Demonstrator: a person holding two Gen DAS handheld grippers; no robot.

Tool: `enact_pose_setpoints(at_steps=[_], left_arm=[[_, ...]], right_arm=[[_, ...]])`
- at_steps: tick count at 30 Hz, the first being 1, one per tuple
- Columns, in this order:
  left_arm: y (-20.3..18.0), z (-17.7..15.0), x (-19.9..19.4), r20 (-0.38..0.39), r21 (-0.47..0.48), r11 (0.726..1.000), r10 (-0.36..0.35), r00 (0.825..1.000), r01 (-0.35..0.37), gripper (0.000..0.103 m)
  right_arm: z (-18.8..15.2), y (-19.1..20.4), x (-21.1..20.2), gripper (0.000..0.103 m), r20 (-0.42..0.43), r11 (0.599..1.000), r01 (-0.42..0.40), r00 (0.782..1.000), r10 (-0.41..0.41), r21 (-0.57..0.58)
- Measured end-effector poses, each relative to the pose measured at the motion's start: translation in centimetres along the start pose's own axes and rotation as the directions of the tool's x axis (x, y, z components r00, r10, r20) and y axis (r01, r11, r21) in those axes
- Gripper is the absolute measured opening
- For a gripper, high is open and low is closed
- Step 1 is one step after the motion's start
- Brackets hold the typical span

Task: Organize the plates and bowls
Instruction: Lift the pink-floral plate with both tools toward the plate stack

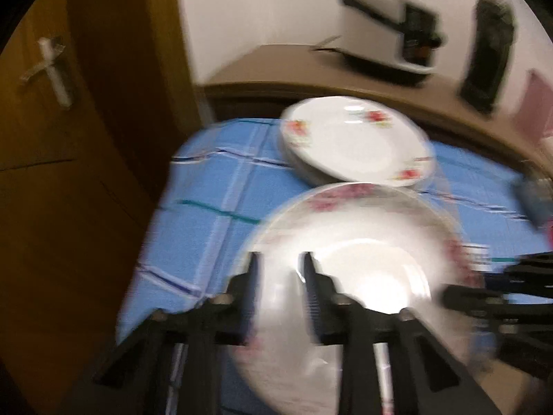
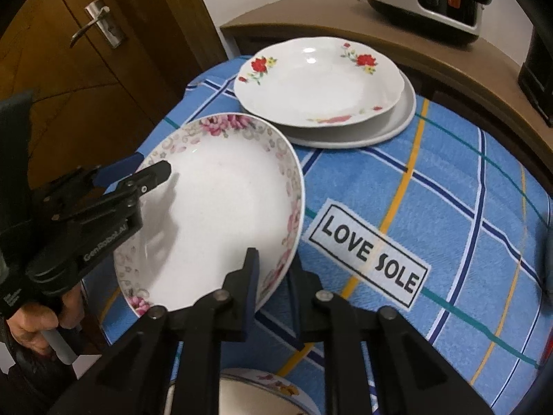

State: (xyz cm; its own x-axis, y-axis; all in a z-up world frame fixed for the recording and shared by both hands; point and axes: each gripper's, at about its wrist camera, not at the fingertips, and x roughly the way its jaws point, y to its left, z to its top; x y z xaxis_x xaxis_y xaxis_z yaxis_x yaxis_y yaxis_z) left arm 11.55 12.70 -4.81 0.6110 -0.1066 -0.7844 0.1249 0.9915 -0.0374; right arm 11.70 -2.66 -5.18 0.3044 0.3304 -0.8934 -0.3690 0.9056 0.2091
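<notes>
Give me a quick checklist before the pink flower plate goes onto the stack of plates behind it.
1. Left tongs gripping the pink flower plate rim: ok.
2. Right tongs clamped on its near rim: ok.
3. Plate lifted off the blue cloth: cannot tell, it sits tilted.
4. Red flower plate on top of the stack is free: ok.
5. Path to the stack unblocked: ok.
6. Left camera view sharp: not ok, blurred.
</notes>
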Motion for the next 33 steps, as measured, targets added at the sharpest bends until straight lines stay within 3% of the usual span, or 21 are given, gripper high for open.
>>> enact_pose_setpoints(at_steps=[1, 3, 5, 11, 15, 16, 19, 26, 29, 33], left_arm=[[-0.4, 0.1, -0.1, -0.005, 0.004, 1.000, -0.023, 1.000, 0.023, 0.019], [-1.4, 0.2, -0.3, 0.019, 0.044, 0.999, 0.031, 0.999, -0.032, 0.019], [-1.1, 0.3, -0.5, 0.026, 0.030, 0.999, 0.025, 0.999, -0.026, 0.019], [3.5, 0.4, -1.8, 0.039, -0.046, 0.997, 0.062, 0.997, -0.060, 0.021], [7.0, 0.0, -1.5, -0.004, -0.132, 0.988, 0.085, 0.996, -0.085, 0.064], [7.5, -0.2, -1.4, -0.003, -0.150, 0.985, 0.080, 0.997, -0.080, 0.065], [7.9, -0.7, -0.8, -0.026, -0.176, 0.984, 0.016, 1.000, -0.021, 0.066], [5.7, -1.5, 1.0, -0.086, -0.129, 0.991, -0.051, 0.995, 0.040, 0.066], [5.0, -1.7, 1.7, -0.094, -0.113, 0.993, -0.031, 0.995, 0.020, 0.065], [4.6, -1.6, 2.3, -0.097, -0.120, 0.991, -0.064, 0.993, 0.052, 0.037]], right_arm=[[0.0, 0.1, -0.2, 0.016, 0.007, 1.000, -0.010, 1.000, 0.010, 0.003], [0.1, 0.3, -0.5, 0.016, 0.015, 1.000, -0.021, 1.000, 0.022, -0.004], [0.0, 0.7, -0.6, 0.015, 0.014, 1.000, -0.009, 1.000, 0.009, -0.018], [0.1, -0.1, 0.4, 0.015, -0.015, 1.000, -0.022, 1.000, 0.022, 0.016], [0.0, -0.2, 0.6, 0.015, -0.020, 1.000, -0.019, 1.000, 0.019, 0.016], [0.1, -0.2, 0.6, 0.015, -0.021, 1.000, -0.018, 1.000, 0.018, 0.018], [0.2, -0.3, 0.5, 0.014, -0.019, 1.000, -0.017, 1.000, 0.017, 0.019], [0.2, -0.6, 0.8, 0.014, -0.028, 1.000, -0.011, 1.000, 0.012, 0.022], [0.2, -0.5, 0.8, 0.014, -0.030, 1.000, -0.007, 1.000, 0.007, 0.015], [0.3, -0.6, 0.9, 0.014, -0.033, 1.000, -0.015, 0.999, 0.015, 0.017]])
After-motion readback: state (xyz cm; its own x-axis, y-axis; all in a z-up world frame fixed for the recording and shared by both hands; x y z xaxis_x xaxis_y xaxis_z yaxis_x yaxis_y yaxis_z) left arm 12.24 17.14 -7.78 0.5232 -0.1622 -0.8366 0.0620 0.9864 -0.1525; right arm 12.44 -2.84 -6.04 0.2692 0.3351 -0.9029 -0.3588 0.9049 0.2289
